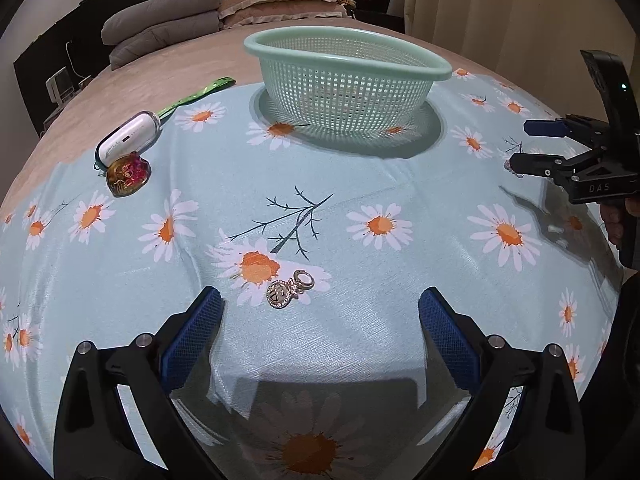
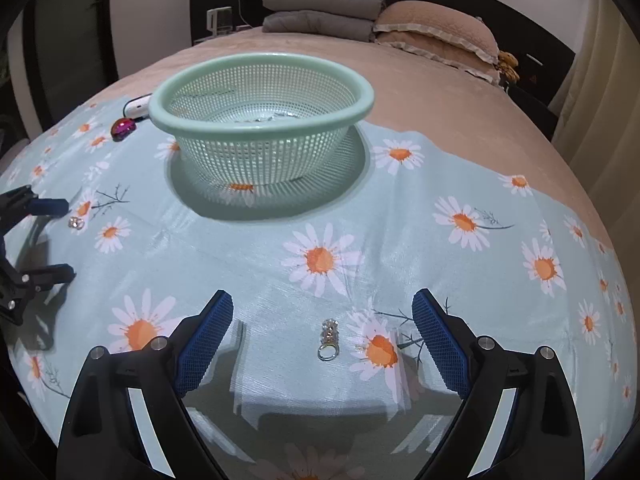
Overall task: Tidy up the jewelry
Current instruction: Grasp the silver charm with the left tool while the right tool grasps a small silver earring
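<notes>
A gold pendant with a ring clasp (image 1: 289, 289) lies on the daisy cloth just ahead of my open left gripper (image 1: 320, 306); it also shows small in the right wrist view (image 2: 76, 223). A silver beaded ring (image 2: 329, 338) lies between the fingers of my open right gripper (image 2: 322, 312). The right gripper shows in the left wrist view (image 1: 520, 142), open over the ring, which is mostly hidden. A mint green mesh basket (image 1: 348, 46) (image 2: 262, 84) stands at the back of the cloth. A glossy red-gold trinket (image 1: 128, 174) (image 2: 123, 128) lies at the far left.
A white case with a green lanyard (image 1: 130, 138) lies beside the red trinket, seen also behind the basket (image 2: 138, 106). The cloth covers a bed with folded grey blankets (image 2: 324, 8) and beige pillows (image 2: 436, 28) at the head.
</notes>
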Tool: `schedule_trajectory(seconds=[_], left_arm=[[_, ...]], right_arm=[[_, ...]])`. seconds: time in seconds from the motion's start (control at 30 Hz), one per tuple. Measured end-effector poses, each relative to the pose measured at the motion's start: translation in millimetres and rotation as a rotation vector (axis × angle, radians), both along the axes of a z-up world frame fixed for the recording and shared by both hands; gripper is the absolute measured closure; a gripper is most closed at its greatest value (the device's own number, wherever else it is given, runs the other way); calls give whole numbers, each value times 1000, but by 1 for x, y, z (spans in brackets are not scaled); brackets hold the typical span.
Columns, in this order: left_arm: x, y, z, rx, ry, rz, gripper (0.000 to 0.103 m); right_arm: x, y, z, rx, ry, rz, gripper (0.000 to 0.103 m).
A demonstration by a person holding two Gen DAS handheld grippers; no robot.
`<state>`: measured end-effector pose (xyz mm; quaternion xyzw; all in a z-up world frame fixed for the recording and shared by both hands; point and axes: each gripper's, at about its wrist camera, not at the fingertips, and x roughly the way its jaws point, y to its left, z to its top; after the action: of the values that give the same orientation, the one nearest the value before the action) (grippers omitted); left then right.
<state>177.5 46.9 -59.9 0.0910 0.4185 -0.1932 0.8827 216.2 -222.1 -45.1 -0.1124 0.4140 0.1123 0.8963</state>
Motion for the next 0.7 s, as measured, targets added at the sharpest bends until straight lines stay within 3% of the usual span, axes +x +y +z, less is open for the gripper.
schedule_trajectory(seconds=[0.07,0.2,0.27,0.33,0.4,0.53,0.6,0.7], left_arm=[[-3,-1,-2,7,-26,-7,6],[-6,-1,-4,4,-51,6,5],[-5,-1,-6,0,-58,10,5],[-5,0,-7,-13,-57,21,5],[-5,-1,-7,-12,-60,35,5],[-7,-2,-8,-14,-71,56,6],[-10,-1,-6,-25,-71,58,12],[-15,-2,-4,-37,-81,26,28]], right_arm=[[2,-6,-9,-4,12,-38,16],[9,-36,-28,94,59,-172,16],[5,-43,-31,141,38,-169,17],[2,-39,-31,103,22,-158,27],[-1,-36,-30,99,5,-142,51],[-5,-23,-31,83,15,-82,73],[-7,-21,-31,96,21,-57,85],[-11,-17,-30,90,21,-26,93]])
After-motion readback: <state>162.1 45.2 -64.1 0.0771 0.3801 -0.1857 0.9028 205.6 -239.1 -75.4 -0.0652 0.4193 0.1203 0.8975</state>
